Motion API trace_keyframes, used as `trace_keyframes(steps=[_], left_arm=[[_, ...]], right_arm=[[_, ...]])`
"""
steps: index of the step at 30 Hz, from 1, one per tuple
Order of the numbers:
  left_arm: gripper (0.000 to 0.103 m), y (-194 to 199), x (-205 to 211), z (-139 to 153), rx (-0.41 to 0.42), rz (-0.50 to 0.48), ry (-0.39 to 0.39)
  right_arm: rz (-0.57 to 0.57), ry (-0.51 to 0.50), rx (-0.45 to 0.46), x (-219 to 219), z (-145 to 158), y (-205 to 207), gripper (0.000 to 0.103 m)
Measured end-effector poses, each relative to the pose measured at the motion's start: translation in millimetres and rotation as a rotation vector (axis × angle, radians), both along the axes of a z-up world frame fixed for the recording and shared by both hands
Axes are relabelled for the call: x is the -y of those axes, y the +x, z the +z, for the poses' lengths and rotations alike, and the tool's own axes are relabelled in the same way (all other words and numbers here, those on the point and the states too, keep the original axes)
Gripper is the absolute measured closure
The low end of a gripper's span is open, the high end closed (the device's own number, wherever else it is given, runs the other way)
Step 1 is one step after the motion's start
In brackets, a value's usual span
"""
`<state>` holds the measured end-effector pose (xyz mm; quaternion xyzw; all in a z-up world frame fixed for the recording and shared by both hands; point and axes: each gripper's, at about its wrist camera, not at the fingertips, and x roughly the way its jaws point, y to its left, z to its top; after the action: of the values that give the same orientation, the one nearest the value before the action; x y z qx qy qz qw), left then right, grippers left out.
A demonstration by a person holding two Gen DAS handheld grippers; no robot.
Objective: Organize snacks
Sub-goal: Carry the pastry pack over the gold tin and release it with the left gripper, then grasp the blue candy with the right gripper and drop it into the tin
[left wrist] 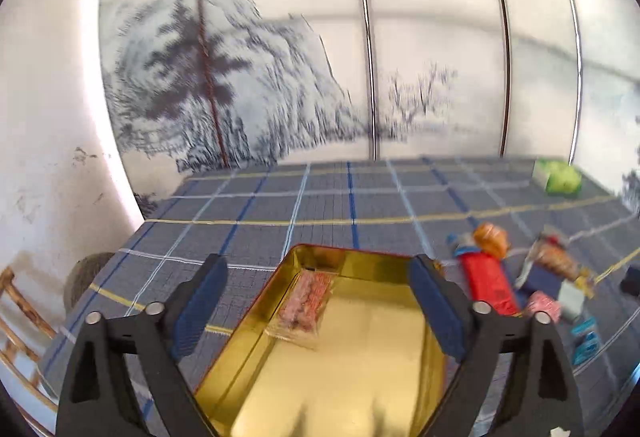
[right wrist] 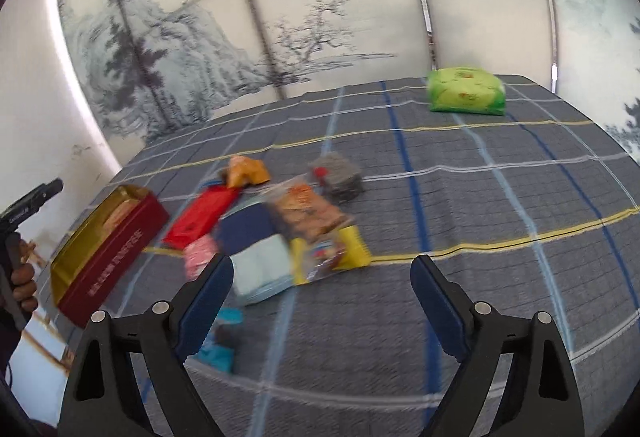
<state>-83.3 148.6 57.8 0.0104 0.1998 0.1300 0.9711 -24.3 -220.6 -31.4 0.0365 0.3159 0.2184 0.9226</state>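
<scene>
Left gripper (left wrist: 316, 297) hangs over the open tin (left wrist: 340, 349), fingers spread wide apart, nothing between them but air; gold inside, one pinkish wrapped snack (left wrist: 306, 303) lying in it near the far end. From the right wrist view the tin (right wrist: 108, 249) has a red outer wall w/ a line of pale characters along it, too blurred to read.

Right gripper (right wrist: 322, 301) also has its fingers wide apart, gripping nothing, above the plaid cloth on the counter (right wrist: 500, 237).

Snack pile sits just right of the tin: red packet (right wrist: 200, 219) closest to it, orange wrapped piece (right wrist: 246, 170) beyond that, dark blue pack (right wrist: 246, 229), pale blue pack (right wrist: 260, 269), small pink packet (right wrist: 198, 255), clear bag w/ brown snacks and yellow end (right wrist: 316, 229), grey pouch w/ red spot (right wrist: 340, 177). Small teal packets (right wrist: 220, 341) lie nearer than the pile. Print on all of them too smeared to read. Green pack (right wrist: 466, 90) lies well apart from the tin, at the far right of the counter. Ink landscape screen (right wrist: 200, 49) behind, w/ a red seal and columns of script, not legible.
</scene>
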Motion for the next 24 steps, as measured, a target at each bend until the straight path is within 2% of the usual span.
trace_keyframes(steps=[3,5,6,8,12,13,14,15,20,24], left_arm=[[0.009,-25,16,0,0.016,-0.044,-0.006],[0.007,-34,26,-3,0.001,-0.063,0.003],[0.007,-38,29,-5,-0.010,-0.075,-0.010],[0.006,-42,33,-10,-0.043,-0.095,-0.041],[0.004,-46,33,-17,-0.085,-0.085,-0.058],[0.002,-45,31,-18,-0.098,-0.073,-0.059],[0.001,-47,30,-19,-0.105,-0.063,-0.060],[0.001,-46,27,-20,-0.117,-0.048,-0.064],[0.001,-55,17,-22,-0.107,0.002,-0.043],[0.001,-66,6,-20,-0.083,0.017,-0.078]], right_arm=[[0.063,-0.029,-0.030,-31,-5,-17,0.016],[0.077,-0.049,-0.042,-45,-8,-23,0.025],[0.079,-0.063,-0.049,-51,-11,-24,0.026],[0.072,-0.087,-0.079,-57,-19,-21,0.033],[0.064,-0.110,-0.118,-61,-28,-14,0.041],[0.069,-0.123,-0.127,-63,-30,-12,0.051],[0.073,-0.131,-0.143,-65,-33,-9,0.067],[0.076,-0.136,-0.171,-67,-38,-6,0.074],[0.096,-0.122,-0.180,-69,-37,-7,0.076],[0.151,-0.063,-0.116,-80,-3,-14,0.076]])
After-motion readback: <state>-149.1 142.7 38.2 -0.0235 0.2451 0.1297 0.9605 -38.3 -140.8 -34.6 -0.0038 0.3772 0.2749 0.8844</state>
